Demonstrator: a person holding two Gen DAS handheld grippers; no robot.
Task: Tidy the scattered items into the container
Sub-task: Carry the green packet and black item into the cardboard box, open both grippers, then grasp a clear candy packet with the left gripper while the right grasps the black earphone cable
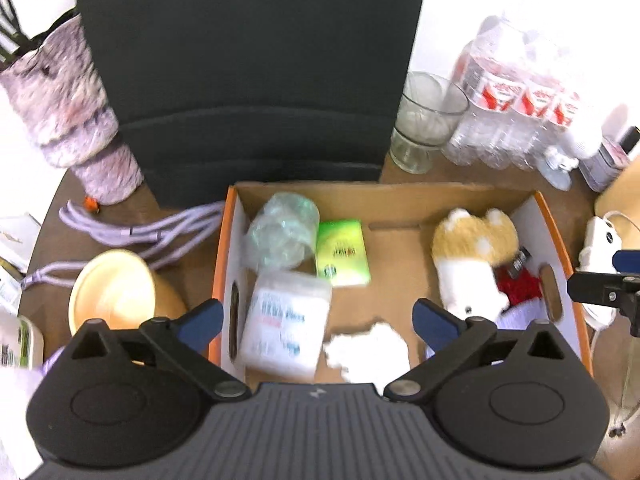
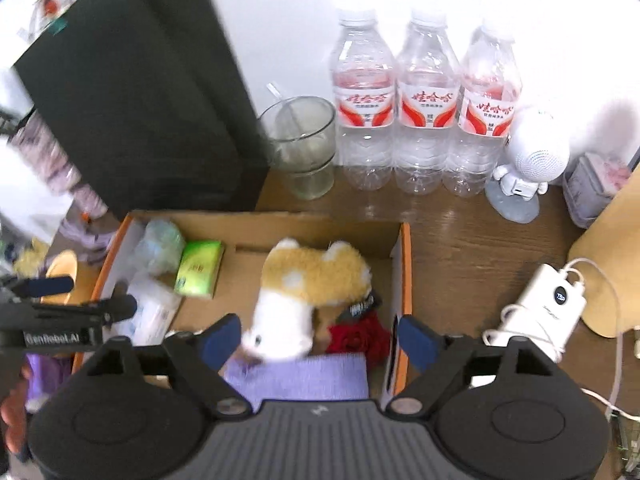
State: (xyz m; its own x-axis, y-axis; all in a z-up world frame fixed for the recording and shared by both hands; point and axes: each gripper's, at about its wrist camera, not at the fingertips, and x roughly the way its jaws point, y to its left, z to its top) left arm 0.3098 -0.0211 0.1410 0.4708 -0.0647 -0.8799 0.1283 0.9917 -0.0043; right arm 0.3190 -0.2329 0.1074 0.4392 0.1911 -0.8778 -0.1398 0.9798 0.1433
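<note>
Left gripper [image 1: 318, 322]: jaws wide apart, nothing between the pads, hanging above the near left part of the cardboard box [image 1: 400, 196]. Right gripper [image 2: 318, 338]: jaws also spread, empty, above the near right part of the same box.

Under the left gripper, inside the box: a clear tub of cotton swabs [image 1: 286, 322] against the left wall and a crumpled white tissue [image 1: 366, 350] by the near wall. Behind the tub, a crumpled plastic bag [image 1: 282, 230] in the far left corner, with a green tissue pack [image 1: 342, 254] just beside it.

Under the right gripper: a plush toy [image 2: 310, 296], tan and white, lying head toward the near wall; a red rose [image 2: 358, 338] touching its right side; a purple cloth [image 2: 298, 378] along the near wall.

Outside the box, on the desk: a yellow bowl [image 1: 112, 294] and purple cord [image 1: 132, 236] to the left; a glass [image 2: 300, 146] and three water bottles [image 2: 426, 104] along the far edge; a white power bank [image 2: 550, 300] to the right. Both views blurred.
</note>
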